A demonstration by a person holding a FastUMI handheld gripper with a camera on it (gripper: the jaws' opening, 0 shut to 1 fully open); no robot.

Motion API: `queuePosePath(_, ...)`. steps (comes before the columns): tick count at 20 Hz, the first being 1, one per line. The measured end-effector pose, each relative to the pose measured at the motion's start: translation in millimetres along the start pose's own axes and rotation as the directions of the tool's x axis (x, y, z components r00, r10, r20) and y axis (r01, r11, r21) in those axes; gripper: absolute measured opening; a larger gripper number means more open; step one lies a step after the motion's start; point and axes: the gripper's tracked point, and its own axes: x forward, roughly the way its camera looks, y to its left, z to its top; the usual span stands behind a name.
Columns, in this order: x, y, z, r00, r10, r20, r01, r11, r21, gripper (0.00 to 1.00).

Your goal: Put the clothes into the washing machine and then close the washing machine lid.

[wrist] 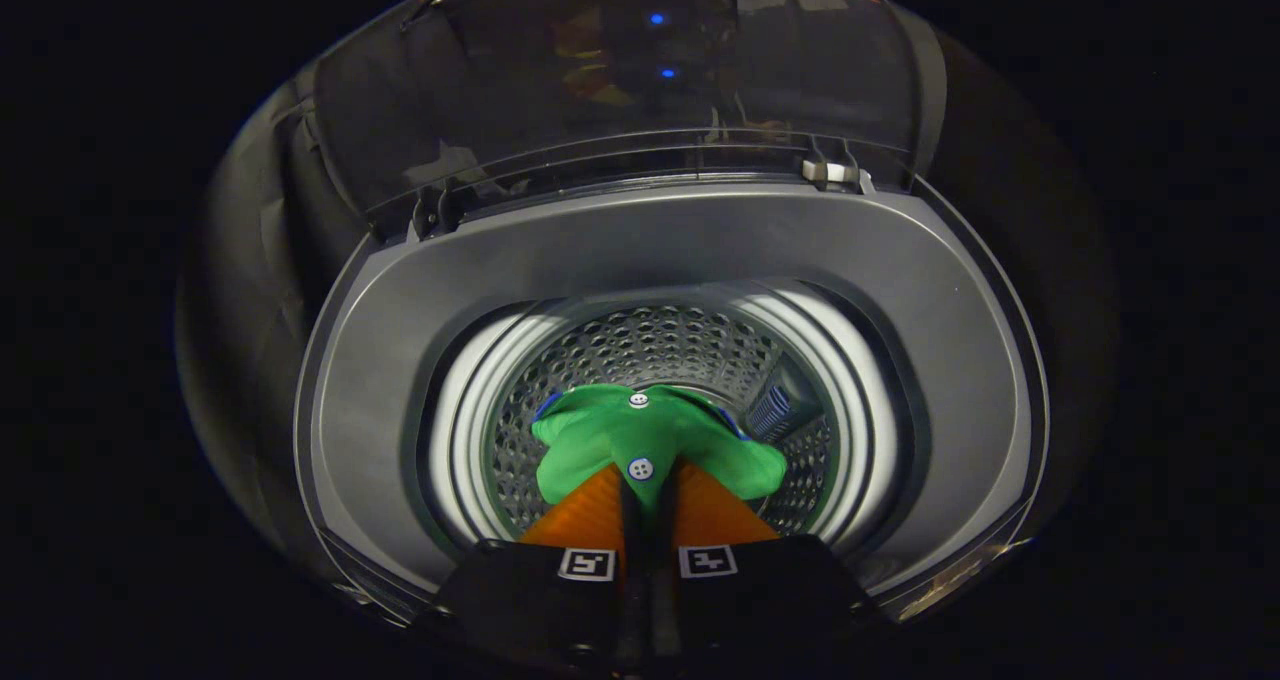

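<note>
A top-loading washing machine (660, 250) lies below me, its grey top rim around a round perforated steel drum (650, 345). Its transparent lid (620, 80) stands raised at the far side. My gripper (648, 485) hangs over the drum mouth with both fingers pressed together on a green garment (600, 440) with white buttons. The cloth bunches just ahead of the fingertips and hangs inside the drum opening, hiding the drum floor.
A white latch piece (830, 171) sits on the lid's hinge edge at the far right. A grey vane (775, 410) runs down the drum wall to the right of the garment. Around the machine everything is dark.
</note>
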Motion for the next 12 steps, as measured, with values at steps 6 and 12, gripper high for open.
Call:
queuePosePath(6, -9, 2, 21, 0.999, -0.021, 0.046, 0.024, 0.997, -0.069, 0.84)
queuePosePath(12, -21, 5, 25, 0.999, -0.005, 0.054, 0.008, 0.998, -0.064, 1.0)
